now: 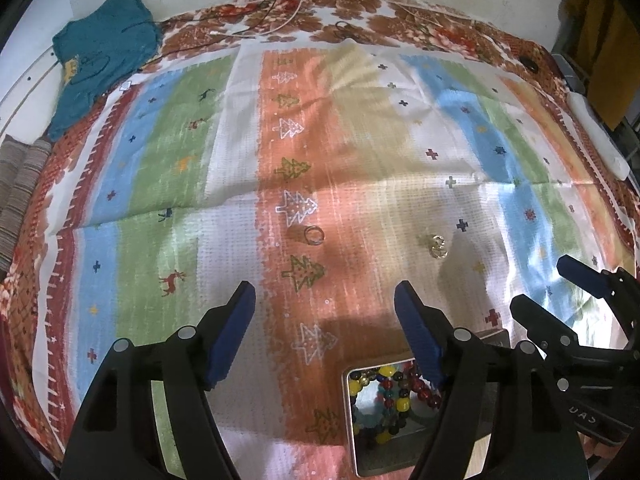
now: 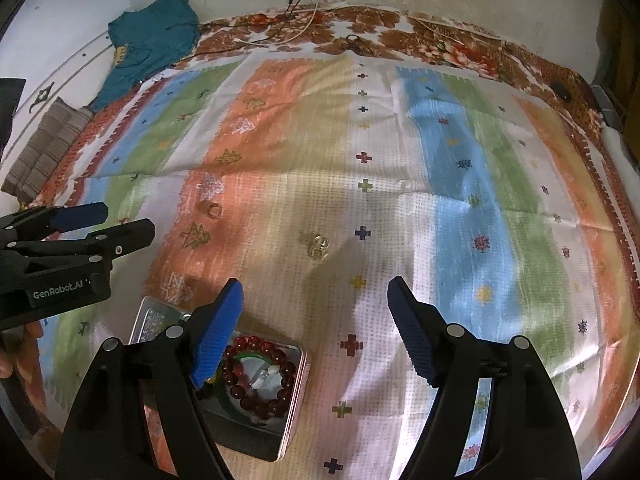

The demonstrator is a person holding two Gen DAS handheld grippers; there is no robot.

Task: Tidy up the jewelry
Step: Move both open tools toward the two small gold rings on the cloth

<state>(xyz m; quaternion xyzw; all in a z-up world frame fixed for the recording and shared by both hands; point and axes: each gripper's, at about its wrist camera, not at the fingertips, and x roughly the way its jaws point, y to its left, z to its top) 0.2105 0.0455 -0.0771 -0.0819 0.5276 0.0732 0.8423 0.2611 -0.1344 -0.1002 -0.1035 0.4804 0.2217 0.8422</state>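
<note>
Left wrist view: the left tool point(image 1: 324, 300) stands wide open and empty above the striped cloth point(image 1: 224, 208). A small ring point(image 1: 314, 235) lies ahead of it, light, hard and slippery; pinching across its band seems best.

Right wrist view: the right tool point(image 2: 314, 298) is likewise spread, holding nothing. Clear earrings point(image 2: 318, 246) lie just ahead, tiny and likely to skid. The tin point(image 2: 296, 392) holds a red bead bracelet point(image 2: 260, 376).

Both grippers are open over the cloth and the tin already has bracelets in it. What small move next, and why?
Probably ease the left gripper forward and down over the ring. It lies loose on the orange stripe straight ahead of the open, empty jaws, outside the tin.
</note>
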